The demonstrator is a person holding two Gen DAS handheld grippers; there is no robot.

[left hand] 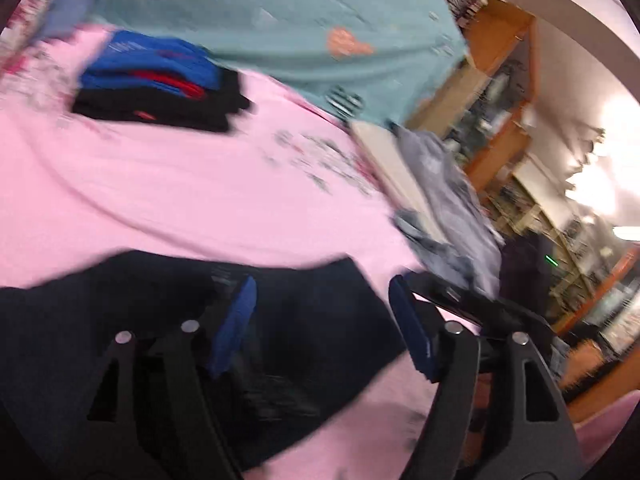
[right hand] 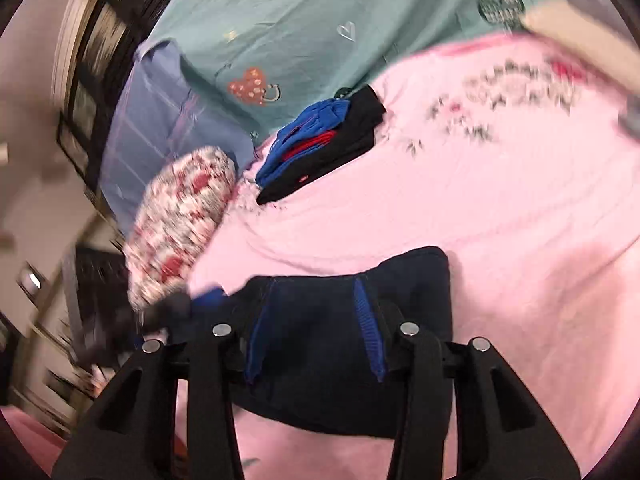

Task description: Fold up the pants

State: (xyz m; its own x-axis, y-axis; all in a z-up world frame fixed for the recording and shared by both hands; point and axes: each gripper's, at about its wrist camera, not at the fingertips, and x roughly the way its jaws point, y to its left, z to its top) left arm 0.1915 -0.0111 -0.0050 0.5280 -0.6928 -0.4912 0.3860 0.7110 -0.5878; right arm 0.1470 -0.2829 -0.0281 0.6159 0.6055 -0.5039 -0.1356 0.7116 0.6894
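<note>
Both our grippers hang spread over the dark pants (right hand: 344, 344), gripping nothing: left gripper (left hand: 324, 320), right gripper (right hand: 316, 328). They lie bunched on the pink sheet (right hand: 500, 208), folded stack (right hand: 320, 148) at eleven o'clock. Pinching one layer risks undoing the fold.

Both fisheye views are smeared by motion blur — edges of cloth and furniture streak, worst toward the rims. In the left wrist view a ceiling light (left hand: 600, 184) at three o'clock blows out to white glare, washing the wall around it. The pink bedspread (right hand: 500, 208) is evenly and brightly lit, with a soft shadow at four o'clock in the right wrist view. The dark pants (right hand: 320, 320) read as near-black with little detail. Straight lines bow outward at the edges — corners fall to black vignette.
</note>
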